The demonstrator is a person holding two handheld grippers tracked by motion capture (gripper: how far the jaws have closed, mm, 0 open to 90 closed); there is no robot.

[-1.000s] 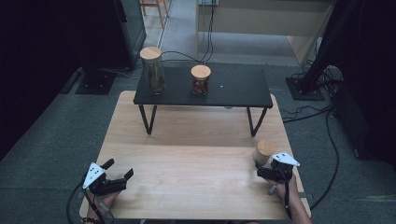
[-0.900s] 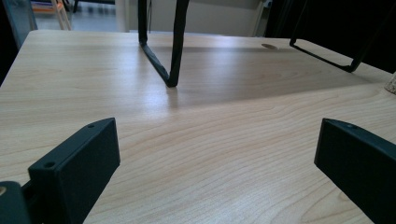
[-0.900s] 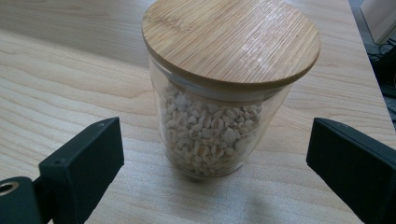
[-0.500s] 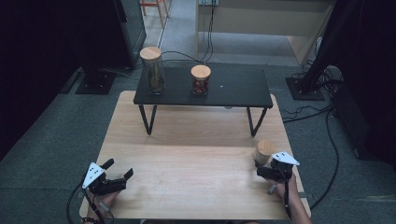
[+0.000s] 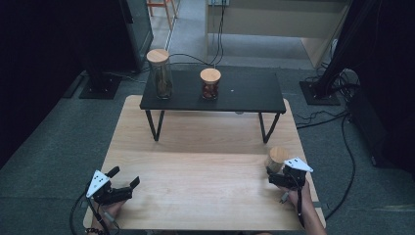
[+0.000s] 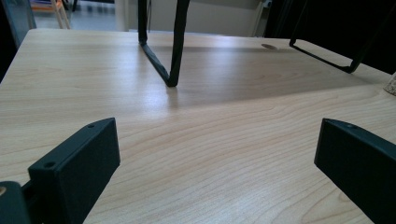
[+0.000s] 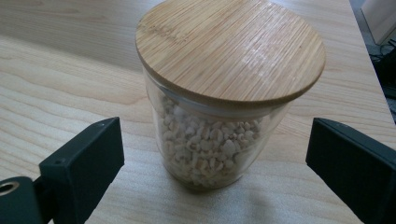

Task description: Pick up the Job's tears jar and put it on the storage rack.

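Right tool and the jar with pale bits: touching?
Apart. The right gripper view shows the right tool open, with bare table visible between each jaw and the jar.

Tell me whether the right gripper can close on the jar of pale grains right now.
Probably yes: the right gripper stands open, the jar of pale grains sits upright between its fingers, nothing between.

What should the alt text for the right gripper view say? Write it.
A glass jar of pale, crumbly pieces, closed with a round bamboo lid, stands upright on a light wooden table. The right gripper has its black jaws open on either side of the jar, not touching it.
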